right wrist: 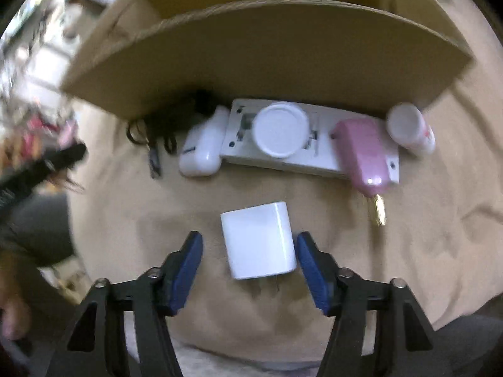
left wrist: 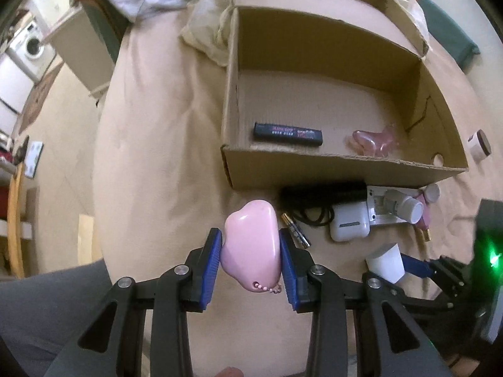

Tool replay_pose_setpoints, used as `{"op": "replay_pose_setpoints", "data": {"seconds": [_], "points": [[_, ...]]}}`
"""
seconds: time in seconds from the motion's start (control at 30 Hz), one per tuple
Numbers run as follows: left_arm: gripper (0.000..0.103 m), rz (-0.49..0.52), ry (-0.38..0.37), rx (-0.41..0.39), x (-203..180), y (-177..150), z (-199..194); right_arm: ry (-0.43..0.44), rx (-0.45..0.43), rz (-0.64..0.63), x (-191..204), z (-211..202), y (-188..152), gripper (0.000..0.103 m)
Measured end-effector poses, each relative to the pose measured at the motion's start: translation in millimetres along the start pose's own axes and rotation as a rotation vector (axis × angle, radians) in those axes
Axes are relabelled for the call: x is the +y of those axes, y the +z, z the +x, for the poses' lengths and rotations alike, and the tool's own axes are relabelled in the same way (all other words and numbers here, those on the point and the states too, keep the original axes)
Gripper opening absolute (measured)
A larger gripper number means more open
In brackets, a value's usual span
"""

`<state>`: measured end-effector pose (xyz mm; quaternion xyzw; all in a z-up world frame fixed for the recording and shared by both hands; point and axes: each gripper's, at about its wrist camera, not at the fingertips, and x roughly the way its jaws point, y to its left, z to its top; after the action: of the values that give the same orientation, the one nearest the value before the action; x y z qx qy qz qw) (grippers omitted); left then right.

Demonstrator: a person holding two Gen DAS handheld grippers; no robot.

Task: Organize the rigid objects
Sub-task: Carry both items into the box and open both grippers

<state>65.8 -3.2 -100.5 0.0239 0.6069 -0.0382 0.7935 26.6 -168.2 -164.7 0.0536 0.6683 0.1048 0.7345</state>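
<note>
My left gripper (left wrist: 250, 246) is shut on a glossy pink rounded case (left wrist: 251, 226) with a small bead chain, held above the beige bedding just in front of the cardboard box (left wrist: 330, 169). Inside the box lie a black stick-shaped pack (left wrist: 287, 134) and a translucent pink clip (left wrist: 375, 141). In the right wrist view, my right gripper (right wrist: 249, 237) points down with its jaws apart. A white charger cube (right wrist: 259, 240) lies on the bedding between the blue pads (right wrist: 185, 270), and neither pad touches it. The same cube (left wrist: 386, 260) shows at the lower right of the left wrist view.
Along the box's front wall (right wrist: 267, 56) lie a black cable (right wrist: 163, 125), a white earbud case (right wrist: 202, 150), a flat white device (right wrist: 239, 150) with a white bottle (right wrist: 280, 129) on it, a pink gadget (right wrist: 361, 154) and a white tube (right wrist: 408, 127). A battery (left wrist: 295, 231) lies beside the pink case.
</note>
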Motion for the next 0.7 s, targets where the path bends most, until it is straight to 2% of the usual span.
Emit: {"op": "replay_pose_setpoints", "data": {"seconds": [0.03, 0.07, 0.17, 0.3, 0.43, 0.6, 0.7], "points": [[0.033, 0.007, 0.005, -0.002, -1.0, 0.1, 0.1, -0.041, -0.005, -0.027, 4.4, 1.4, 0.7, 0.046], [0.033, 0.009, 0.007, -0.001, -1.2, 0.0, 0.1, -0.070, -0.009, -0.052, 8.0, 2.3, 1.2, 0.045], [0.033, 0.018, 0.010, -0.007, -2.1, -1.5, -3.5, -0.072, -0.018, -0.073, 12.1, -2.2, -0.2, 0.045], [0.033, 0.035, -0.013, -0.030, -6.1, -1.2, -19.9, 0.008, -0.039, -0.062, 10.6, -23.7, -9.4, 0.044], [0.033, 0.042, -0.026, -0.075, -9.0, 8.3, -41.5, 0.058, -0.106, -0.059, 7.1, -56.9, -12.6, 0.044], [0.033, 0.080, -0.021, -0.137, -17.6, 29.2, -64.3, 0.120, -0.217, -0.023, -10.4, -95.8, -4.4, 0.044], [0.033, 0.116, -0.008, -0.147, -23.4, 46.3, -66.1, 0.136, -0.286, -0.020, -20.0, -115.1, 14.2, 0.044]]}}
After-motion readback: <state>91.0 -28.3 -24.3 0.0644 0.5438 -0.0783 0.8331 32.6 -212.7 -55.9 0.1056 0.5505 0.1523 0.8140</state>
